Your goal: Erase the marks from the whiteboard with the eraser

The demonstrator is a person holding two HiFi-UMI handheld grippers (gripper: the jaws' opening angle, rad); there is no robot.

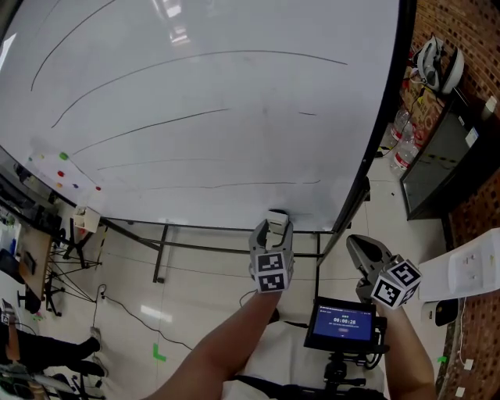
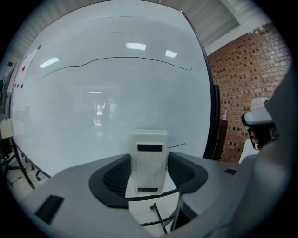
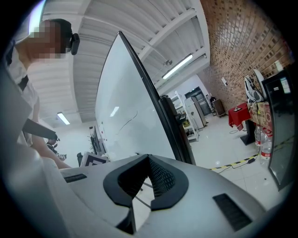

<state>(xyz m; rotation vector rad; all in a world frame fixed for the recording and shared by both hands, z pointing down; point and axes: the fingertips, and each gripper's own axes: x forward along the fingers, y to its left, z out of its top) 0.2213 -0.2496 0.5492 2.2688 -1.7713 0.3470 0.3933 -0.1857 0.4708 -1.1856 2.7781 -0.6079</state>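
We hold the left gripper (image 1: 274, 231) low in the centre of the head view, its fingers clenched on either side of the white eraser (image 2: 149, 160), which stands upright between the pads with its far end poking out towards the whiteboard (image 1: 234, 78). The eraser sits just at the board's bottom edge; we cannot tell whether it touches the board. Long, thin black marks (image 1: 156, 123) sweep in curves across the white board, which fills the upper part of the frame. In the left gripper view one such line arcs across the top, and a short stroke shows just right of the eraser. The right gripper (image 3: 148, 160) hangs lower right in the head view, off the board's right edge, its fingers pressed together at the tips with nothing between them. Below it, a small screen (image 1: 342, 323) glows on a stand. A brick wall (image 1: 461, 23) runs down the right side, with water bottles (image 1: 402, 152) on the floor near it.
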